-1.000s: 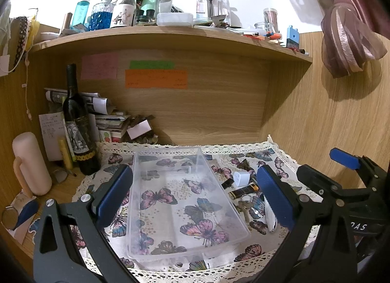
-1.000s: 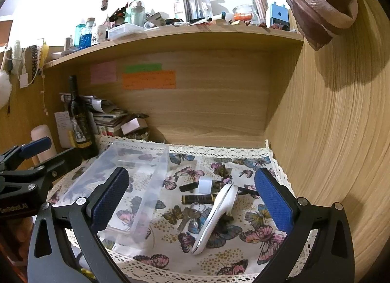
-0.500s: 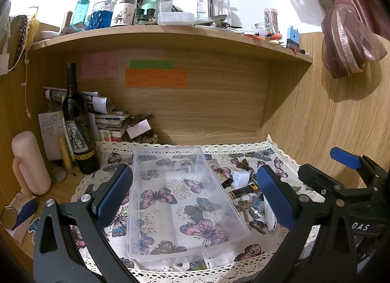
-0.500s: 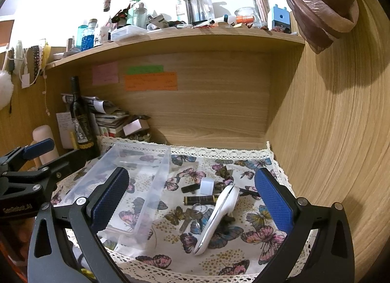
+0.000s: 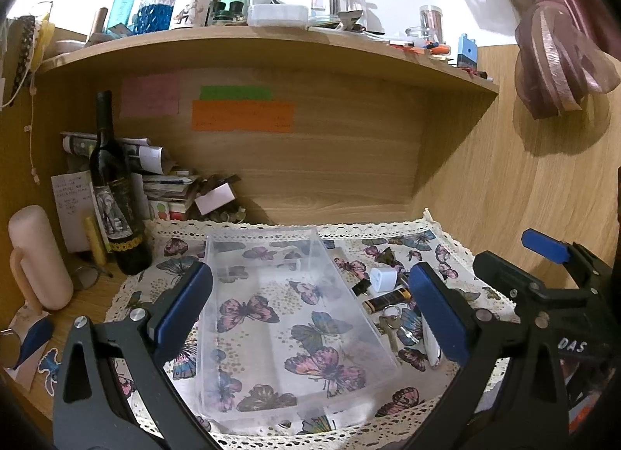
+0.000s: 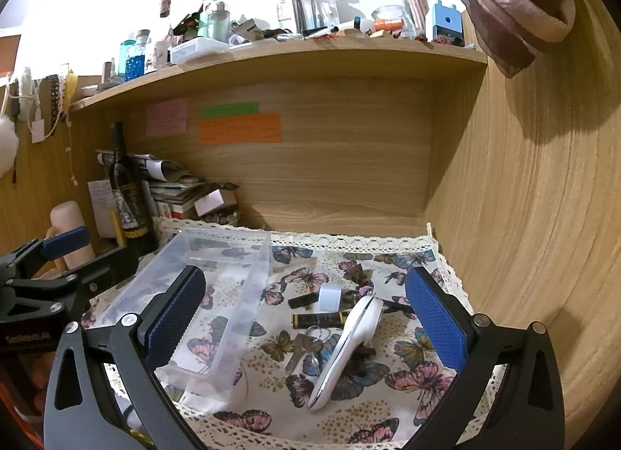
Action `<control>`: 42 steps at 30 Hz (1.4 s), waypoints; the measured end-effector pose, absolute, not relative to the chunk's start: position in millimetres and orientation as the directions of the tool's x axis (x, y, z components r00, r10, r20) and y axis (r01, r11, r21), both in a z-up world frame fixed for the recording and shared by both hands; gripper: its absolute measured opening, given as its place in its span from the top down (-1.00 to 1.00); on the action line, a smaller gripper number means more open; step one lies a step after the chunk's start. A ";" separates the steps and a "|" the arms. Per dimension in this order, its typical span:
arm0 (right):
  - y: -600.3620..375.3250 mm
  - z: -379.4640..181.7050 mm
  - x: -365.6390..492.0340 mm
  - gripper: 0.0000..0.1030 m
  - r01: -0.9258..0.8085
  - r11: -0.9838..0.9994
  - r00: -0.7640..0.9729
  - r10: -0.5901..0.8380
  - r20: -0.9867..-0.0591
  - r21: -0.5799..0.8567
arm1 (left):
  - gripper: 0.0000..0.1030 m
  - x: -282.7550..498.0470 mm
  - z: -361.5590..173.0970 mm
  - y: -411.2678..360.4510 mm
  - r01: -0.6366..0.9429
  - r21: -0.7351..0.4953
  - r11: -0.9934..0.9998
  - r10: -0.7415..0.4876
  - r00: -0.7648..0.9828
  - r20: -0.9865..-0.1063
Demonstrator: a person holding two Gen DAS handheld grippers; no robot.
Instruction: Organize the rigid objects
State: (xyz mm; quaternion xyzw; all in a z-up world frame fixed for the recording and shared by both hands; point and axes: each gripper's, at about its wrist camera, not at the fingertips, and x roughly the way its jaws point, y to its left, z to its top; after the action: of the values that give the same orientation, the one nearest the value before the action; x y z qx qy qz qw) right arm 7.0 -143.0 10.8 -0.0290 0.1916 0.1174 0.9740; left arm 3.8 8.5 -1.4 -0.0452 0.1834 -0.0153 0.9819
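A clear plastic bin (image 5: 268, 252) (image 6: 256, 283) sits empty on the butterfly cloth. To its right lie a white charger cube (image 5: 382, 278) (image 6: 329, 296), a dark tube with gold ends (image 5: 386, 300) (image 6: 318, 321), a small black clip (image 5: 361, 287), keys (image 6: 300, 349) (image 5: 388, 327) and a long white device (image 6: 349, 345). My left gripper (image 5: 310, 310) is open and empty above the bin. My right gripper (image 6: 306, 322) is open and empty above the small items.
A dark wine bottle (image 5: 114, 194) and a stack of papers (image 5: 163, 186) stand at the back left. A pink cylinder (image 5: 37, 256) stands at the far left. The wooden side wall (image 6: 524, 217) is close on the right. A cluttered shelf (image 5: 252, 35) runs overhead.
Both grippers have risen very slightly; the scene sits a little lower in both views. Nothing was grasped or moved.
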 end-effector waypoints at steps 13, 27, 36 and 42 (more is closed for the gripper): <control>-175.2 -8.2 47.2 -0.48 -0.146 0.989 0.869 0.114 -0.481 -0.030 | -0.13 53.4 -35.7 77.6 -0.094 -0.096 0.991 0.024 0.824 -0.567; -189.4 -55.7 95.7 -0.12 -0.116 0.992 0.702 0.113 -0.703 0.044 | 0.79 100.6 -75.7 102.3 -0.061 -0.130 0.990 -0.058 0.662 -0.747; -176.5 -95.4 116.8 0.07 -0.126 0.988 0.553 0.144 -0.821 0.088 | 0.79 101.5 -79.1 103.2 -0.042 -0.139 0.989 -0.076 0.666 -0.742; -169.5 -102.1 118.9 0.31 -0.109 0.994 0.564 0.085 -0.821 0.029 | 0.79 101.9 -79.5 102.9 -0.029 -0.141 0.990 -0.085 0.670 -0.737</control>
State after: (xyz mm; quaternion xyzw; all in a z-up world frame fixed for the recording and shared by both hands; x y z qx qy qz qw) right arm 118.9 -169.5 -102.1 -0.0125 0.4636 0.0548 0.8843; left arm 101.9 102.9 -79.5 -0.0705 0.4056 -0.0155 0.9112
